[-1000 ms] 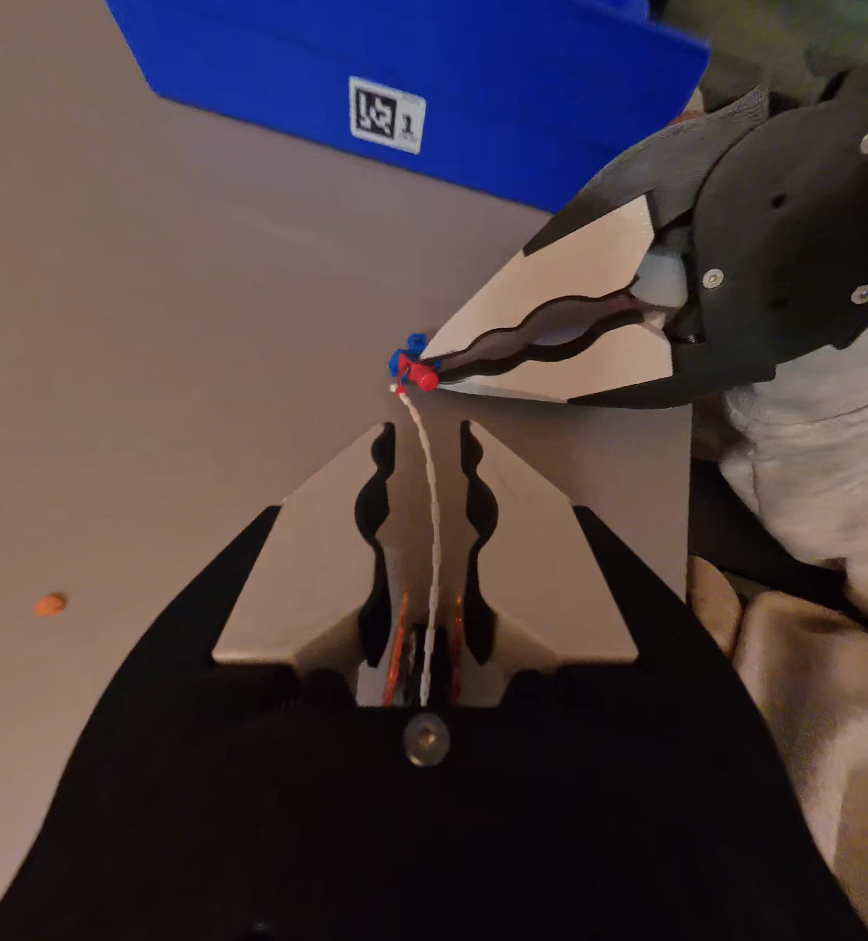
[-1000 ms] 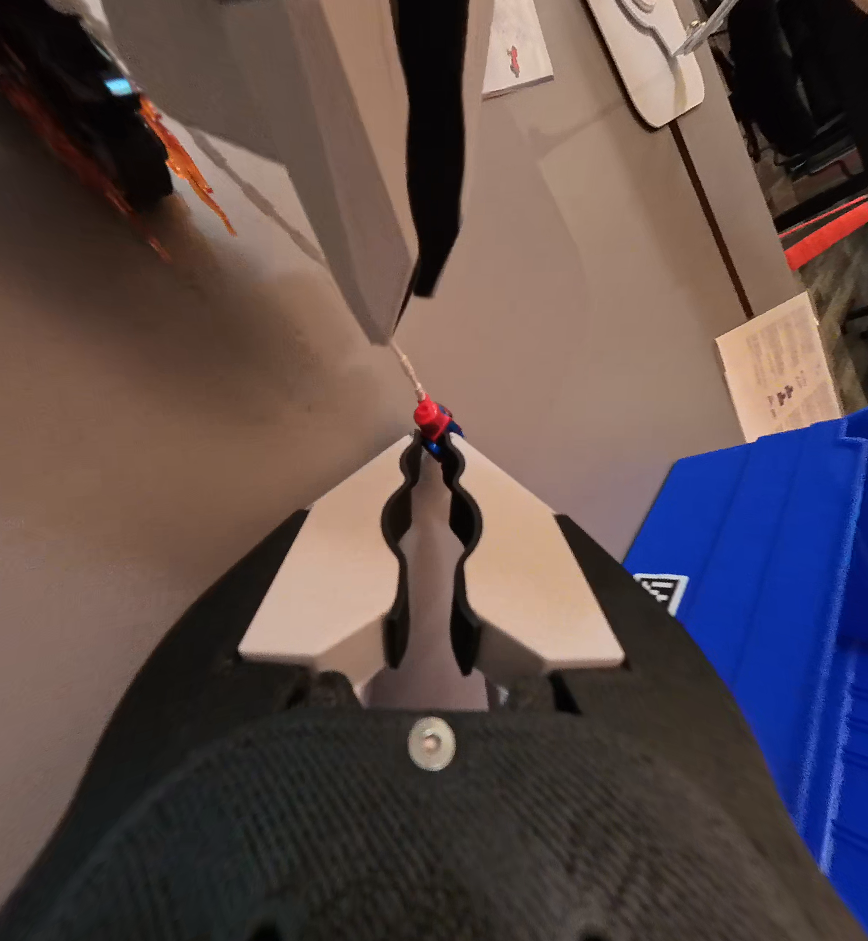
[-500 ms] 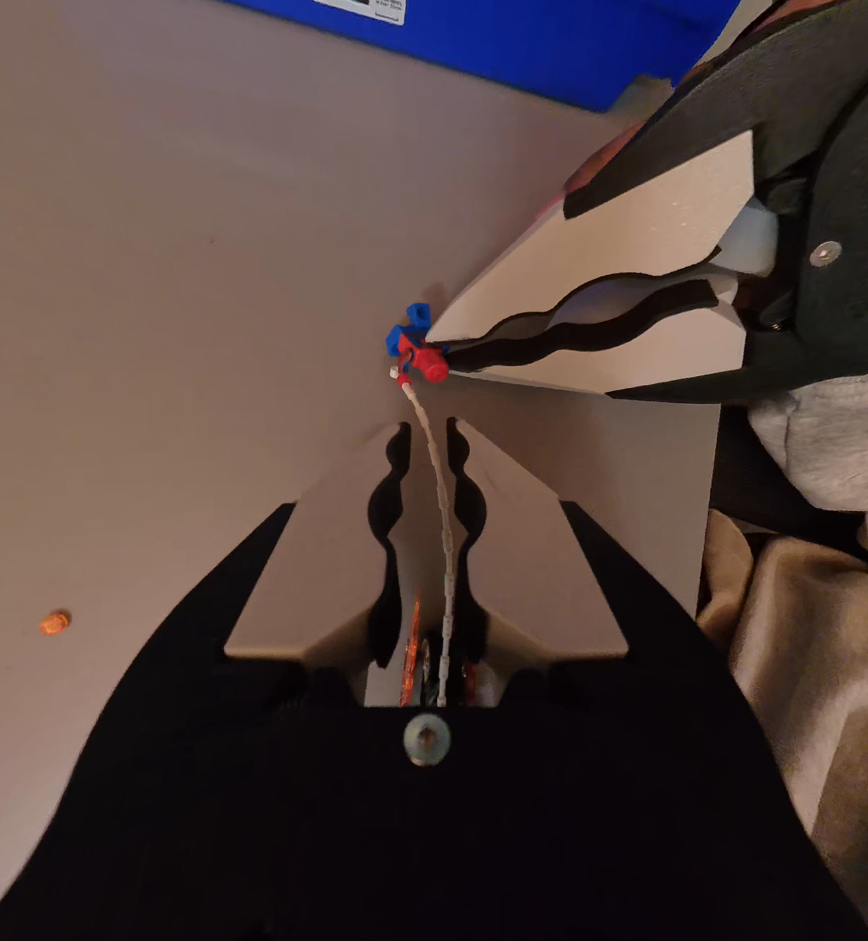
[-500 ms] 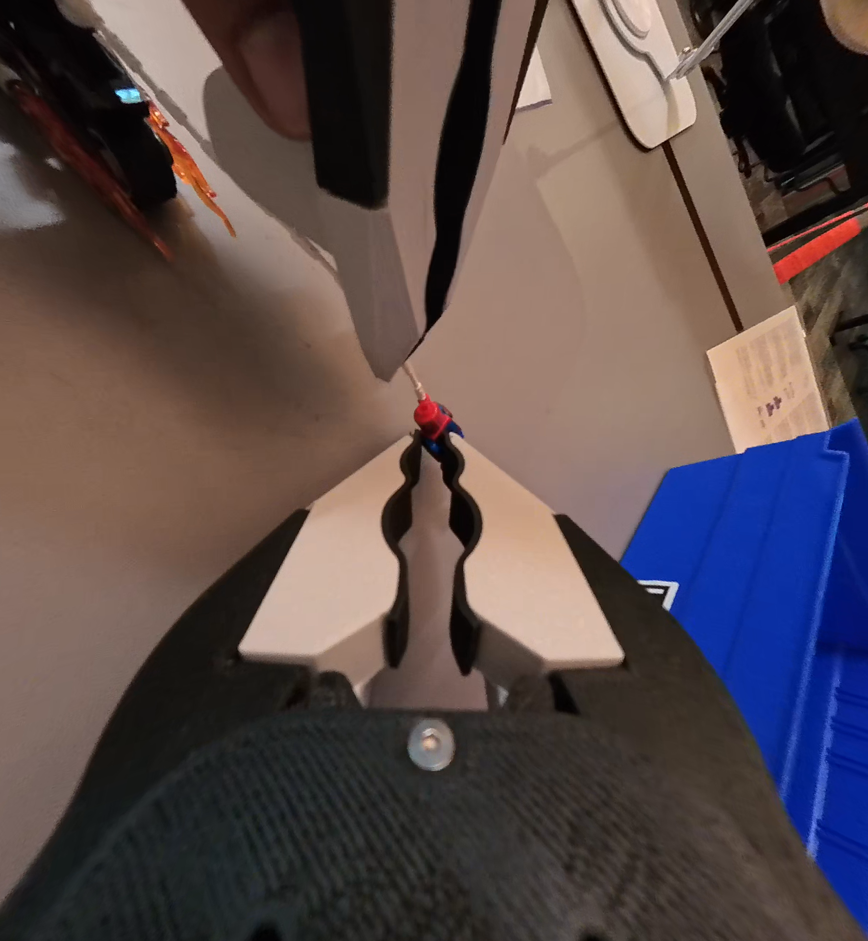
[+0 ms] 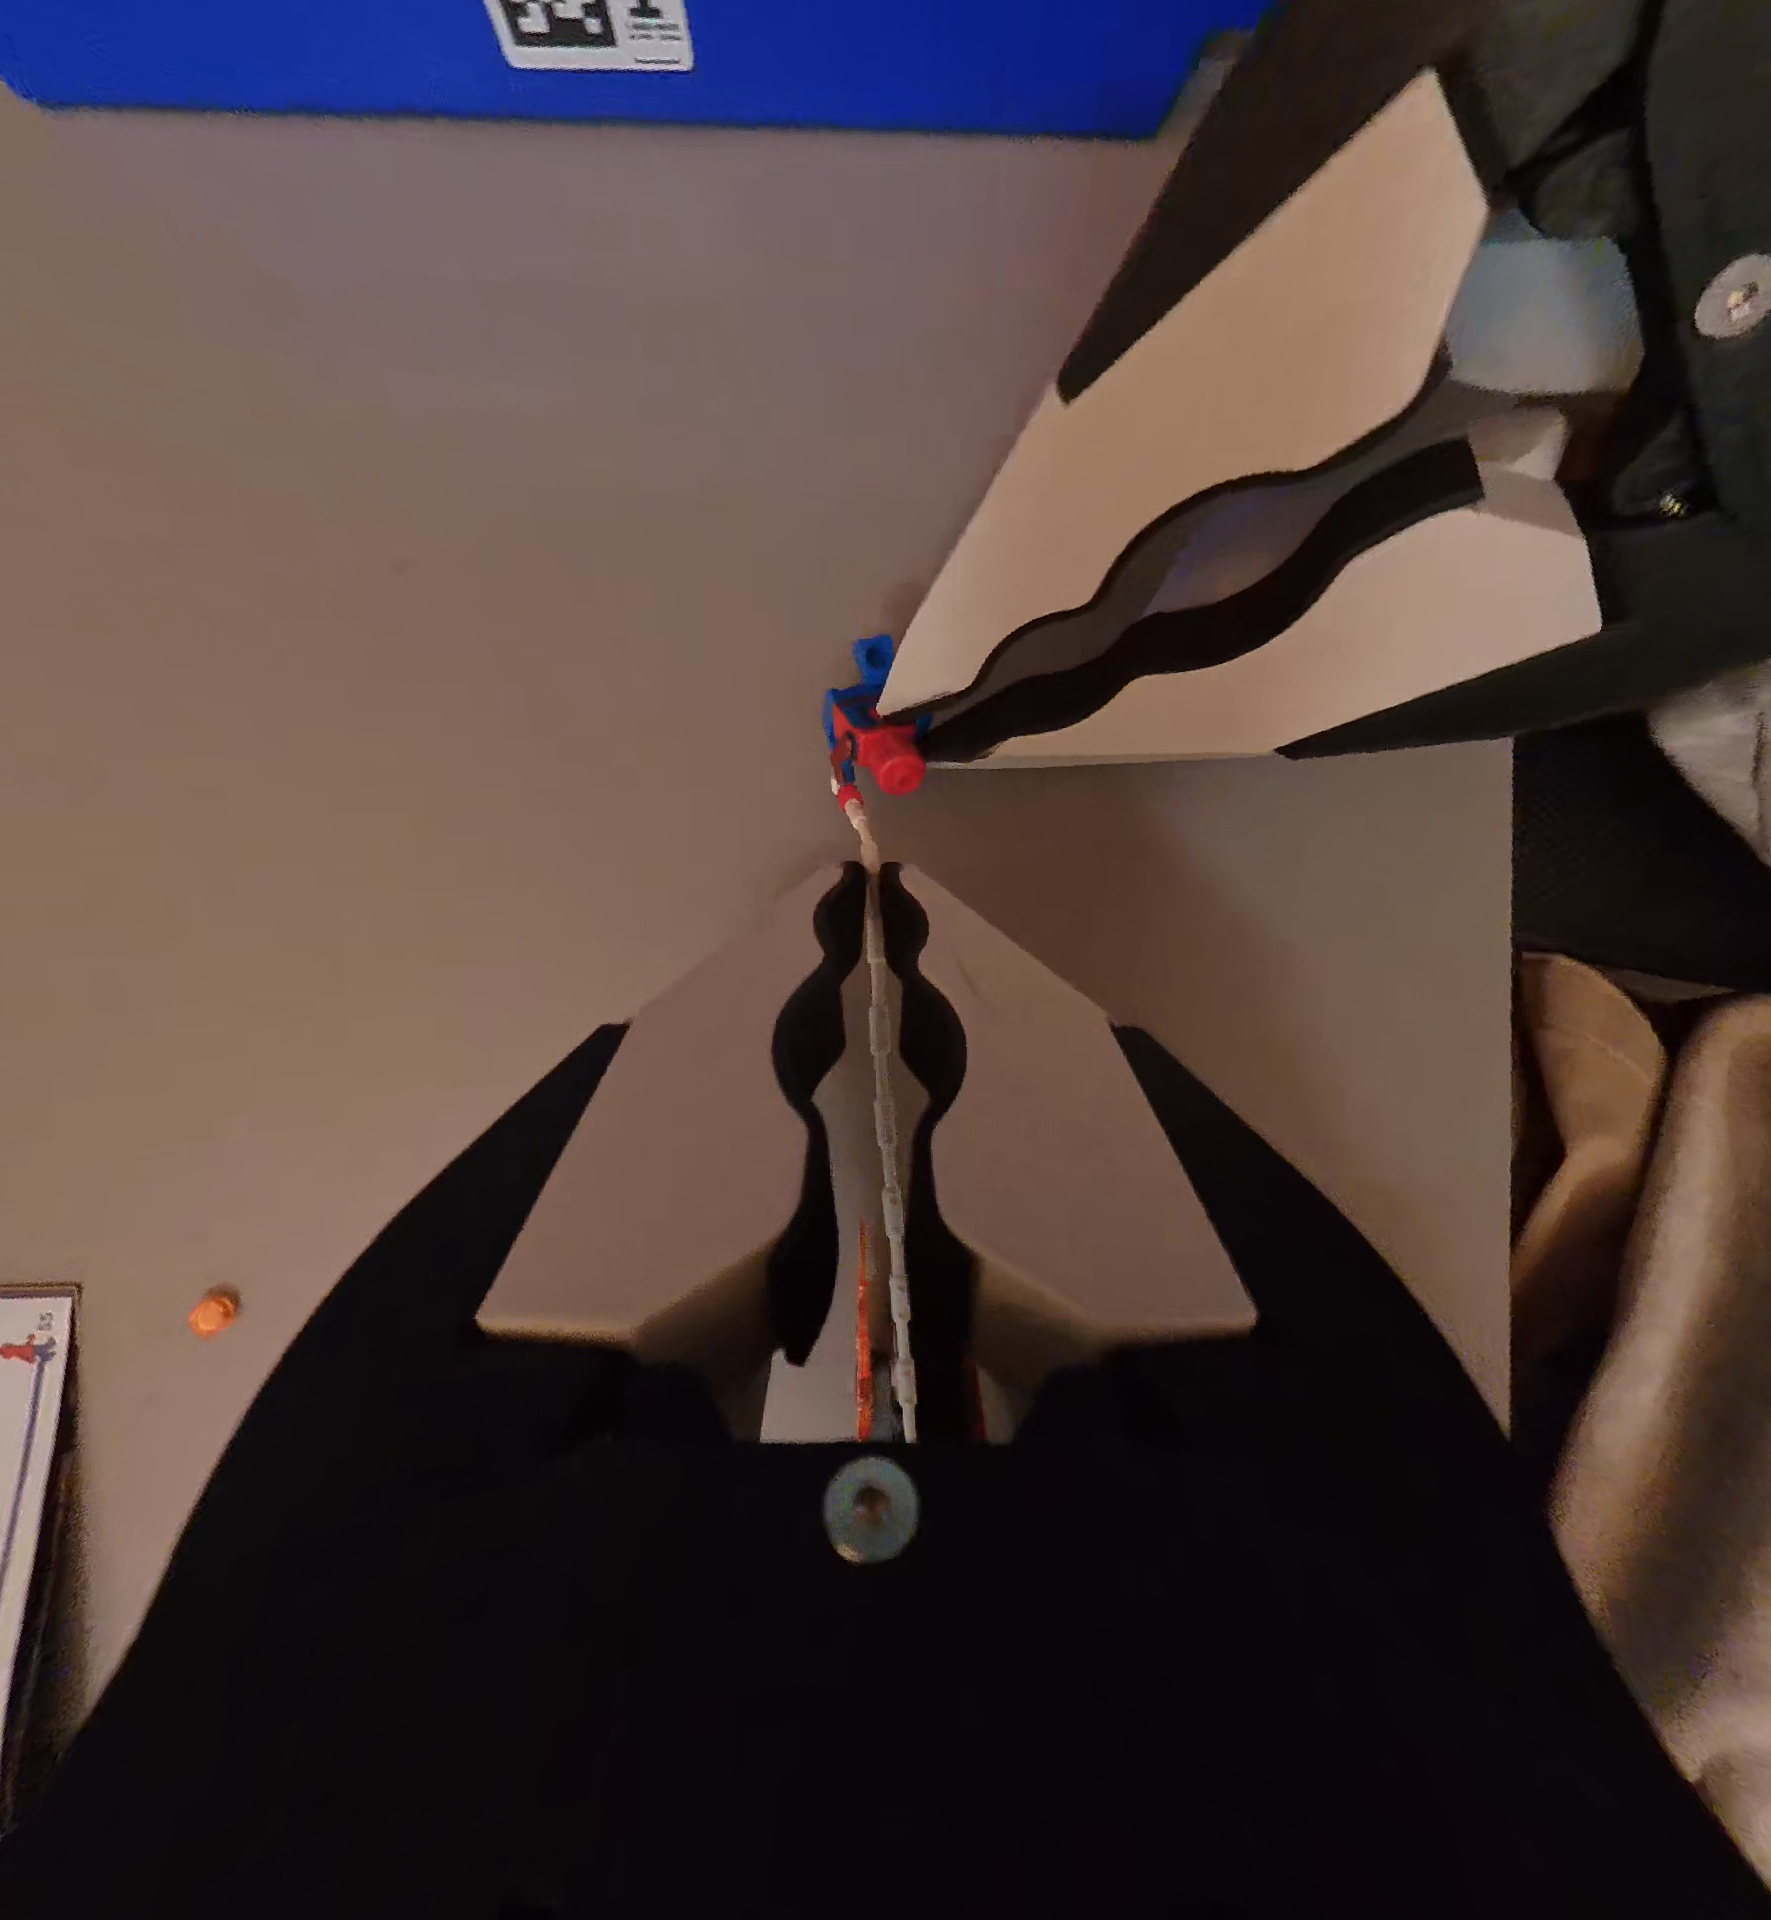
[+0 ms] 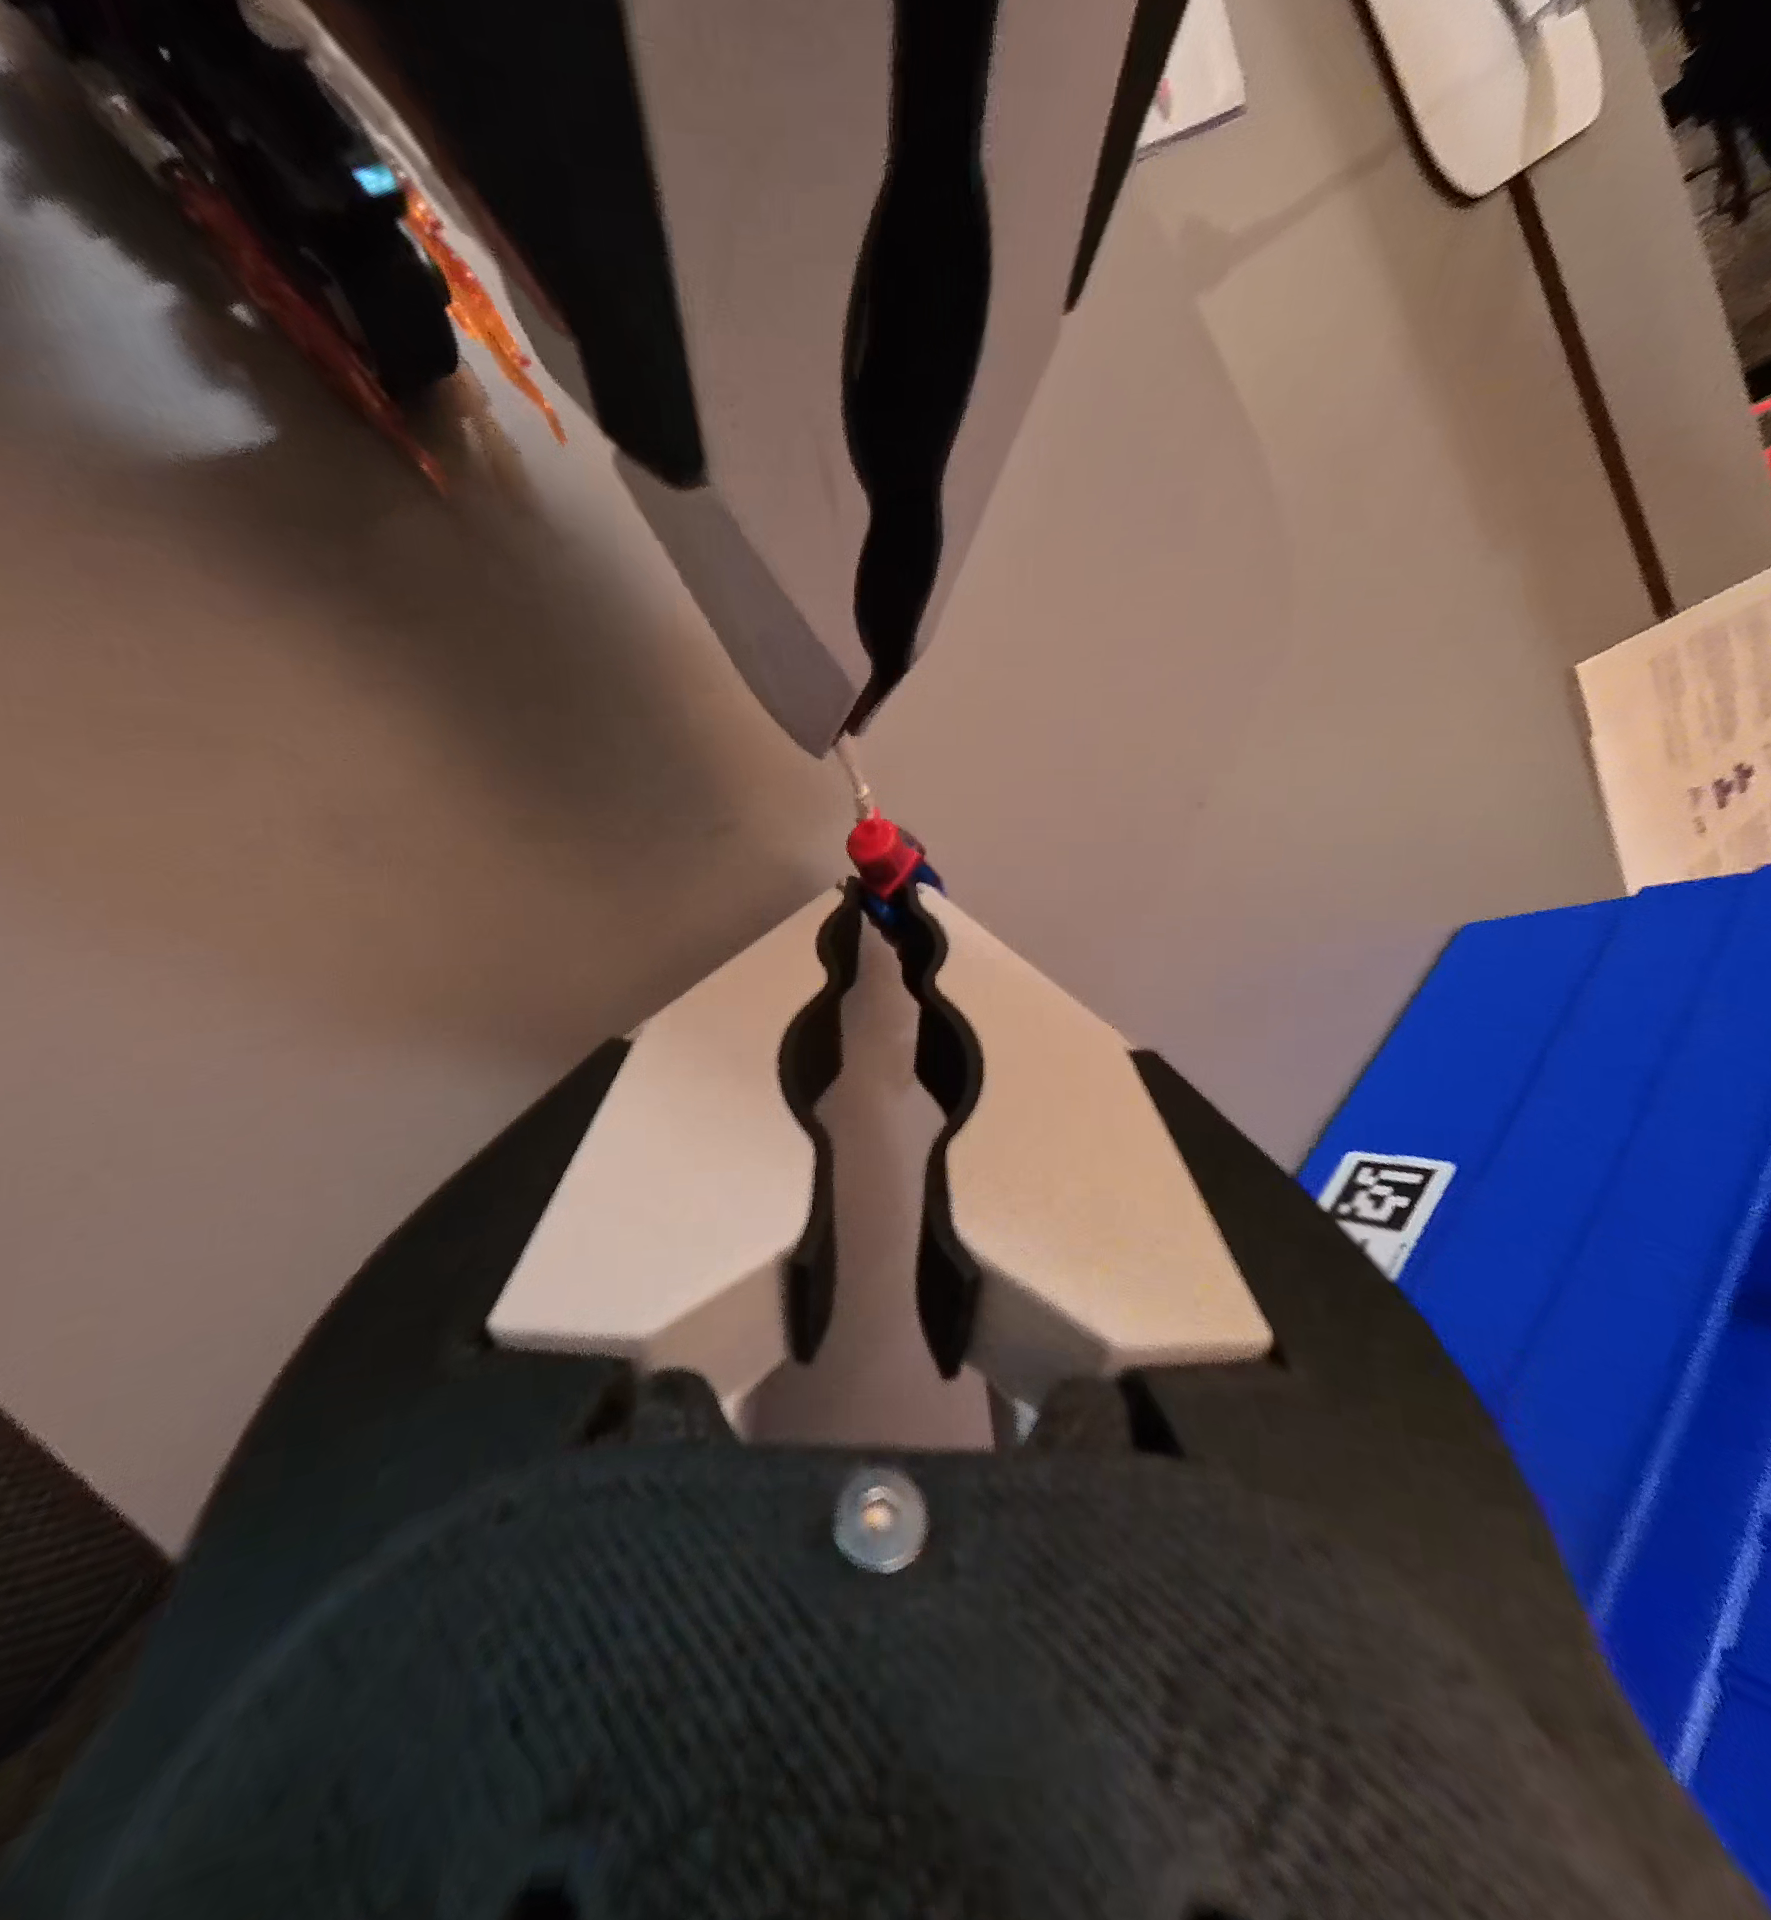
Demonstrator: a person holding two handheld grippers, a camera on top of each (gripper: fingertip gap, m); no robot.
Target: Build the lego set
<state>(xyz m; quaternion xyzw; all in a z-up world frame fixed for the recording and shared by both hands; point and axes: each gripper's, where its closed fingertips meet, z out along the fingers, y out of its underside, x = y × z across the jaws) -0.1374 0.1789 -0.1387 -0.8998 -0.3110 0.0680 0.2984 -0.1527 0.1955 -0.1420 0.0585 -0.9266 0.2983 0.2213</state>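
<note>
A: A plain grey-brown table carries everything, with a blue bin at its far edge, printed sheets at the sides and one stray orange stud lying well apart from the work.

B: And the two tools?

A: The right tool has its tips pinched on the small red-and-blue minifigure, holding it off the table. The left tool is drawn almost fully together at the tips around a thin white string piece, which runs back between its fingers and out forward to the figure's hand.

B: Why hold them nose to nose like that?

A: Probably so one tool steadies the figure while the other keeps the string end at its hand; both pieces are too small to join lying flat. Whether the end is fully seated cannot be told.

B: Anything else of the set?

A: A dark model with orange flame pieces stands blurred behind the left tool.
</note>
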